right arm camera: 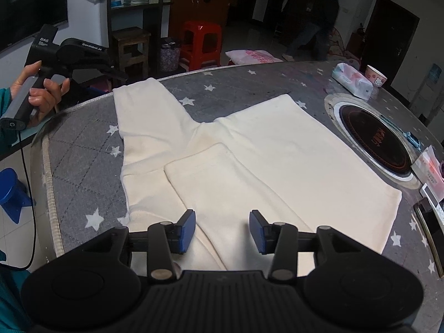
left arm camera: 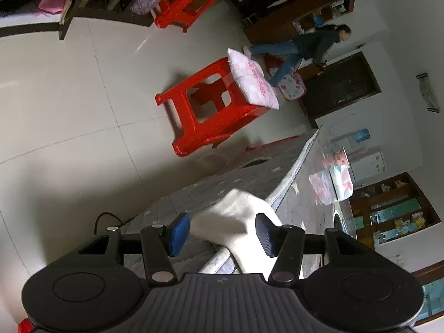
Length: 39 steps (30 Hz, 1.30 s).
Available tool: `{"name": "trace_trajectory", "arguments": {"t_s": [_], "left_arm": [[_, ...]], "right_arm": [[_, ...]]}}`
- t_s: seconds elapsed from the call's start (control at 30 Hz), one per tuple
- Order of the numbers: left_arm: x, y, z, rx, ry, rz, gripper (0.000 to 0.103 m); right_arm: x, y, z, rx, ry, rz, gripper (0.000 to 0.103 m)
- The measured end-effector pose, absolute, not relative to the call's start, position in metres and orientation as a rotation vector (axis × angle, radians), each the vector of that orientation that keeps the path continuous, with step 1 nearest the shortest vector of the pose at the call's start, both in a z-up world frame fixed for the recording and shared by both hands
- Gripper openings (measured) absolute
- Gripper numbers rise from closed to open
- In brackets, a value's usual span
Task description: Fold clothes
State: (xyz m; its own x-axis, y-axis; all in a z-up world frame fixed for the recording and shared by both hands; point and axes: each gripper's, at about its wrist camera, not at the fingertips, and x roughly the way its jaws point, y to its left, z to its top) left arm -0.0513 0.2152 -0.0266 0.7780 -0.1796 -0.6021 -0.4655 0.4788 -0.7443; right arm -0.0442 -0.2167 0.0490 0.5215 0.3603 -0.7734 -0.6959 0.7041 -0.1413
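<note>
Currently we see the cream knit trousers (right arm camera: pixel 249 149) flat on the grey star-print worktop (right arm camera: pixel 83 166), one leg end doubled over. L gripper (left arm camera: pixel 222 233) and R gripper (right arm camera: pixel 222 230): jaws apart, empty, prob. poised to grasp fabric.

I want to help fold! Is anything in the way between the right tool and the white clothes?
Nothing visible is. The right tool is open just above the white garment, which lies flat on the starry table cover.
</note>
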Motion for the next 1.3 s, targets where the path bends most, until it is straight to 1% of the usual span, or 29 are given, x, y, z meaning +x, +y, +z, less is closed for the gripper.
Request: {"name": "trace_trajectory", "arguments": {"t_s": [0.2, 0.23, 0.27, 0.3, 0.37, 0.4, 0.43, 0.47, 0.53, 0.77, 0.9, 1.03, 1.13, 1.17, 1.3], "left_arm": [[-0.048, 0.21, -0.035, -1.12, 0.721, 0.202, 0.055], [-0.048, 0.209, -0.035, -1.125, 0.716, 0.2, 0.052], [-0.048, 0.209, -0.035, -1.132, 0.708, 0.194, 0.045], [-0.048, 0.209, -0.035, -1.14, 0.7, 0.189, 0.042], [-0.046, 0.208, -0.033, -1.137, 0.678, 0.183, 0.023], [-0.045, 0.206, -0.03, -1.126, 0.666, 0.185, 0.019], [-0.045, 0.205, -0.026, -1.108, 0.656, 0.191, 0.013], [-0.044, 0.204, -0.02, -1.089, 0.646, 0.198, 0.009], [-0.044, 0.2, -0.009, -1.054, 0.621, 0.2, 0.006], [-0.046, 0.153, 0.057, -0.931, 0.525, -0.003, 0.005], [-0.041, 0.095, 0.095, -0.819, 0.509, -0.211, 0.005], [-0.04, 0.031, 0.115, -0.692, 0.53, -0.401, 0.005], [-0.04, -0.009, 0.118, -0.554, 0.544, -0.454, 0.005], [-0.041, -0.018, 0.116, -0.492, 0.545, -0.437, 0.007], [-0.044, -0.031, 0.094, -0.242, 0.559, -0.264, 0.009]], "right_arm": [[-0.045, -0.219, 0.05, -0.465, 0.788, 0.654, 0.043], [-0.045, -0.22, 0.05, -0.463, 0.787, 0.652, 0.043], [-0.046, -0.22, 0.051, -0.462, 0.786, 0.65, 0.043], [-0.046, -0.221, 0.051, -0.46, 0.785, 0.649, 0.043], [-0.047, -0.222, 0.051, -0.458, 0.783, 0.646, 0.043], [-0.047, -0.223, 0.051, -0.456, 0.782, 0.644, 0.043], [-0.048, -0.224, 0.051, -0.455, 0.781, 0.643, 0.043], [-0.048, -0.225, 0.052, -0.454, 0.78, 0.641, 0.043], [-0.049, -0.226, 0.052, -0.451, 0.778, 0.638, 0.043], [-0.051, -0.249, 0.055, -0.401, 0.775, 0.594, 0.043], [-0.053, -0.264, 0.057, -0.367, 0.773, 0.564, 0.043], [-0.055, -0.284, 0.059, -0.317, 0.773, 0.524, 0.043], [-0.056, -0.299, 0.06, -0.268, 0.78, 0.497, 0.043], [-0.057, -0.303, 0.061, -0.256, 0.78, 0.489, 0.043], [-0.063, -0.316, 0.062, -0.24, 0.78, 0.474, 0.043]]}}
